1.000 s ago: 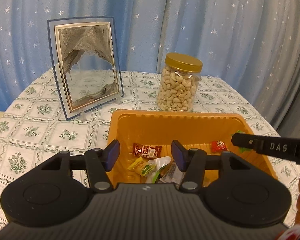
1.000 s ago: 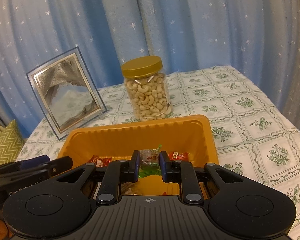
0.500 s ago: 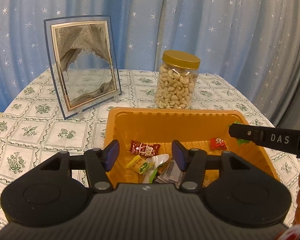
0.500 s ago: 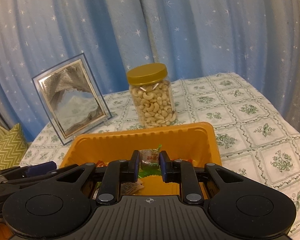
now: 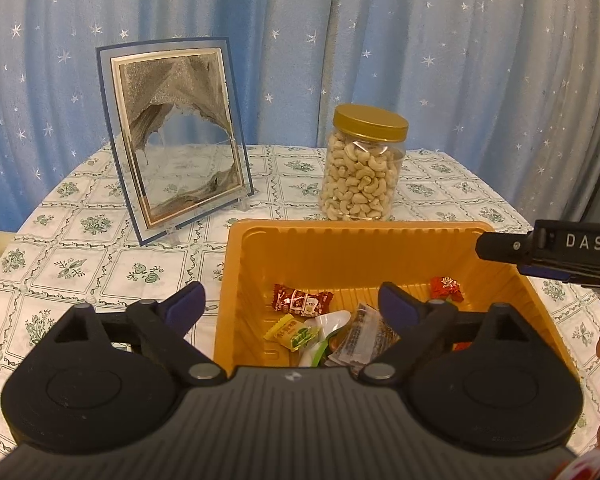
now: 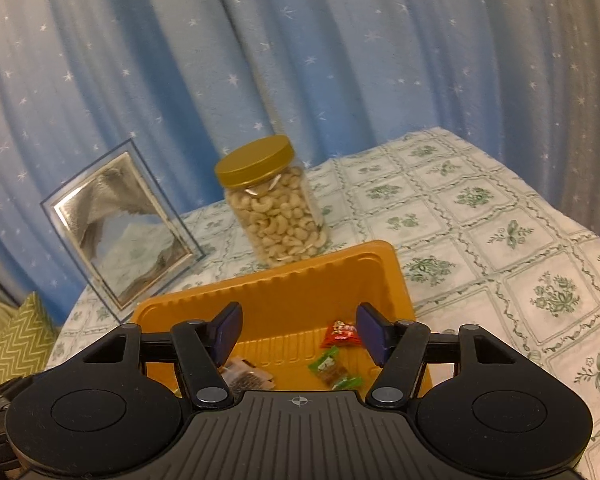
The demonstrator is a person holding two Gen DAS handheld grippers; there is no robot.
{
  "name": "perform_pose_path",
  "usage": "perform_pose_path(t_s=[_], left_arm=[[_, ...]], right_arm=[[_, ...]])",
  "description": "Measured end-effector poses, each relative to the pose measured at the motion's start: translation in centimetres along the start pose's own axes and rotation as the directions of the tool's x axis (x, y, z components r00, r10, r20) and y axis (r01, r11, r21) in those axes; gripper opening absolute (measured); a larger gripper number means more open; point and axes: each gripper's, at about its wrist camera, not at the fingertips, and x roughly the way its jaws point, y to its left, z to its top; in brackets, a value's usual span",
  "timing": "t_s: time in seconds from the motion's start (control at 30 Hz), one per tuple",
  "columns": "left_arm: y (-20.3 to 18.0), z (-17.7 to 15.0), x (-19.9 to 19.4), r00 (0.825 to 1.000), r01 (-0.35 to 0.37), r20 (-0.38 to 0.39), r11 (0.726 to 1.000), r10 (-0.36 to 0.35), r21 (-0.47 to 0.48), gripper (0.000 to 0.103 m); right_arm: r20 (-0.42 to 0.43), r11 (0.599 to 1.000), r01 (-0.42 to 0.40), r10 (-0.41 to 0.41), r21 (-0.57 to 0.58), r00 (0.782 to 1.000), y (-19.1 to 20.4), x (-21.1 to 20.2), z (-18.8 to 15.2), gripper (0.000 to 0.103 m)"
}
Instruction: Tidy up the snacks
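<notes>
An orange tray [image 5: 340, 248] [image 6: 268, 300] sits on the tablecloth with several wrapped snacks inside. My left gripper [image 5: 290, 304] hangs over the tray's near left corner, its jaws opening wide with nothing between them. Under it lie a red-brown packet [image 5: 300, 299], a yellow-green candy [image 5: 290, 332] and a silver-brown packet [image 5: 362, 338]. My right gripper [image 6: 298, 334] hovers over the tray's right part, jaws opening and empty. A green-wrapped snack [image 6: 334, 372] lies loose on the tray floor below it, next to a red candy [image 6: 340, 333] [image 5: 446, 289]. The right gripper's finger [image 5: 540, 246] reaches in from the right.
A gold-lidded jar of cashews [image 5: 362, 168] [image 6: 274, 208] stands just behind the tray. A framed sand picture [image 5: 176, 136] [image 6: 120, 224] leans at the back left. Blue starred curtains close the back. A yellow-green cushion [image 6: 12, 340] lies beyond the table's left edge.
The right gripper was shut on the green snack; its jaws have parted and the snack now lies in the tray. The left gripper's jaws have spread much wider. The right gripper has rolled slightly.
</notes>
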Motion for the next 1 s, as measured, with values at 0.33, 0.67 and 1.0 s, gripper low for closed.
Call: perform_pose_path(t_s=[0.33,0.67,1.0], left_arm=[[-0.1,-0.1,-0.1,1.000,-0.018,0.000,1.000,0.018,0.014,0.103],[0.0,-0.6,-1.5,0.999,-0.045,-0.020,0.999,0.045,-0.016,0.103],[-0.3,-1.6,-7.1,0.997,-0.074,0.011,0.997,0.075,-0.037,0.103]], right_arm=[[0.005,0.998,0.031,-0.031,-0.060,1.000,0.6,-0.2,-0.2,0.063],[0.030,0.977,0.076,-0.071,-0.201,0.997,2.2,-2.1,-1.3,0.063],[0.014,0.984,0.078,-0.076,-0.161,0.997,1.5,-6.3,-2.7,0.076]])
